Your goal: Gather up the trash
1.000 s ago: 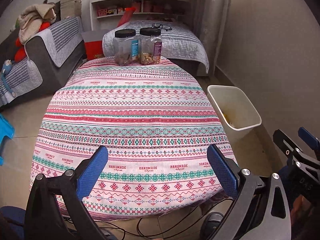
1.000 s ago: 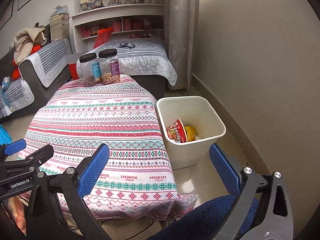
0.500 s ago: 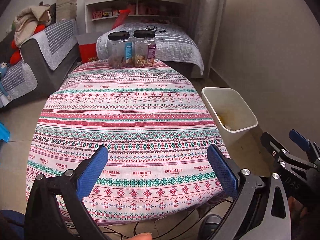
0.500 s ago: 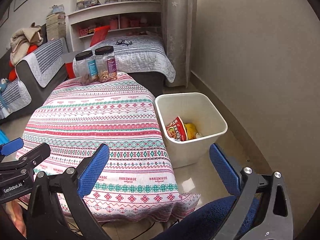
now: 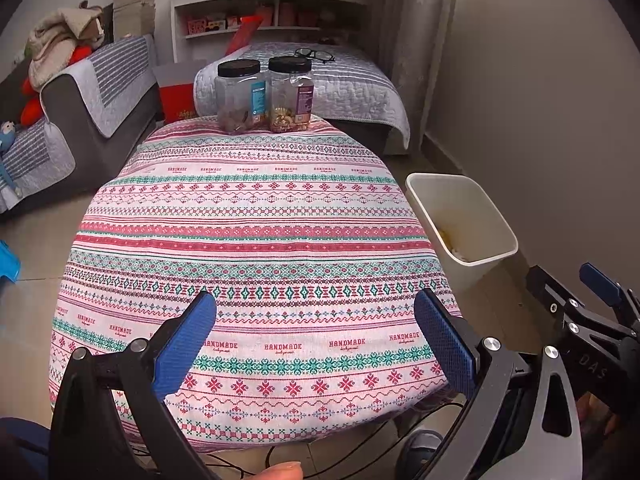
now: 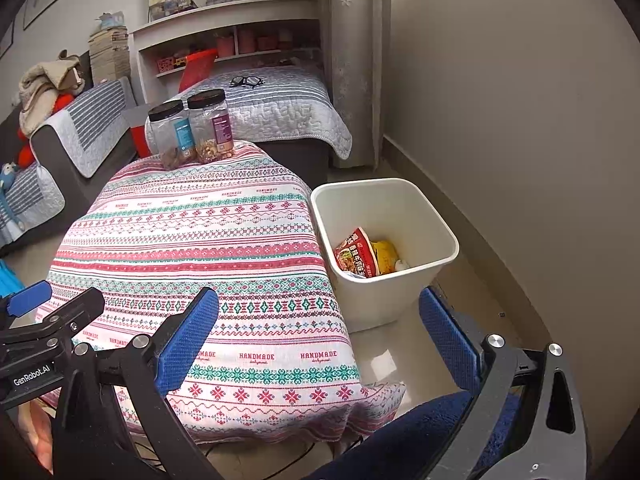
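Hovering both open, empty: left hand-held gripper and right hand-held gripper.
I'm judging collection seemingly finished: wrappers lying in the bin, tabletop holding only two jars.

table: patterned cloth | far edge: two jars | floor: bin beside
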### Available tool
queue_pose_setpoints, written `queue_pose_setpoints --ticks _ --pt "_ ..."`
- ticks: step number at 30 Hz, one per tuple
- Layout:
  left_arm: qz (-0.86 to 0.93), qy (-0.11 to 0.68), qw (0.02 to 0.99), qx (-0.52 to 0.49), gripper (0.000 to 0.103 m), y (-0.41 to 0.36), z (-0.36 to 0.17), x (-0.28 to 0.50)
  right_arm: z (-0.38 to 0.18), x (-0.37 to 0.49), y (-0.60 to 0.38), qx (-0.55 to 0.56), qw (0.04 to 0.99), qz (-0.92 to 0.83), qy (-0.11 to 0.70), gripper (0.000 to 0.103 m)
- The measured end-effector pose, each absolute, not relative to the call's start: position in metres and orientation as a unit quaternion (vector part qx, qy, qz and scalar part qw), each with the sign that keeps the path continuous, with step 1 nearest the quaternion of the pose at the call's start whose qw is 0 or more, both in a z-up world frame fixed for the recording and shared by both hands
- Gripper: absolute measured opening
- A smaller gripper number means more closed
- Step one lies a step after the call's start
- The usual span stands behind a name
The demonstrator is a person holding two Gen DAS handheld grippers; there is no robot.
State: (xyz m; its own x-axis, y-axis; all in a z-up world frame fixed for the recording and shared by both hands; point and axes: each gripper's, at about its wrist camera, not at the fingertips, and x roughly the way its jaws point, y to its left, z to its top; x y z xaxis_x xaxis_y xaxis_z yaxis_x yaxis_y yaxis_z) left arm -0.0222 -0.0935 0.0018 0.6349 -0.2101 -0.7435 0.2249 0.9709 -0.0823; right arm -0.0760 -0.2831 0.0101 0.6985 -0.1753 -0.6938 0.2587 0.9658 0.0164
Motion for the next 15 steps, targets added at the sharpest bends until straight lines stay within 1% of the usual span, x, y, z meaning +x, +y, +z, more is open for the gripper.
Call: queue_pose_setpoints --ticks 15 --pt "-0.117 0.418 0.901 0.010 0.096 -0.0939 -0.0033 -0.0171 0.0083 -0.0755 -0.2842 0.059 0.917 -0.121 0.375 0.096"
